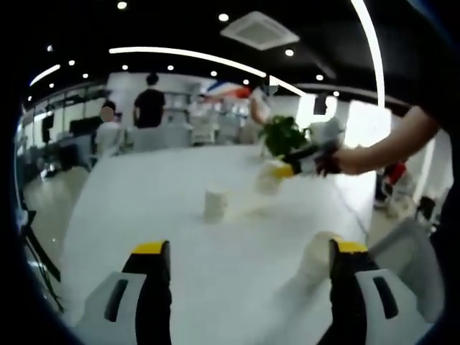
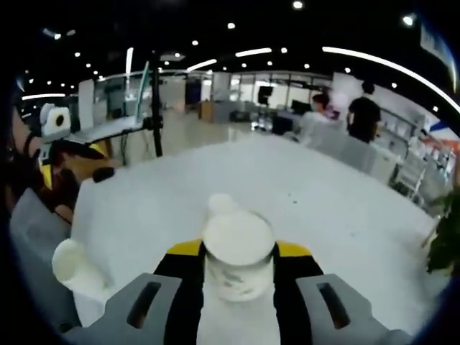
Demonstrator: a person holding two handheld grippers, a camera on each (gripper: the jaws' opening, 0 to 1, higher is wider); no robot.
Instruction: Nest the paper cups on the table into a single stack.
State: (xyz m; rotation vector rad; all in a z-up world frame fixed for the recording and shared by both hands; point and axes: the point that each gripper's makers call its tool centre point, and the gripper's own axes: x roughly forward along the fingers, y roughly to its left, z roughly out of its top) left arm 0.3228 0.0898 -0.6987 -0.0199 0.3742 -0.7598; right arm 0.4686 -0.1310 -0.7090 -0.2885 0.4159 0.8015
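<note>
One white paper cup [image 1: 215, 203] stands upright mid-table, another [image 1: 317, 256] lies tipped nearby, a third [image 2: 238, 253] is gripped.

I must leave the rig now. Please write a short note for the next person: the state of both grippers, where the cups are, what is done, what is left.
Right gripper: shut on a paper cup, lifted over the table.
Left gripper: open, holding nothing.
Another cup stands mid-table. A third cup lies beside the left gripper's jaws.
Done: one cup picked up; no stack visible yet.
Left: nest all the cups into one stack.
</note>
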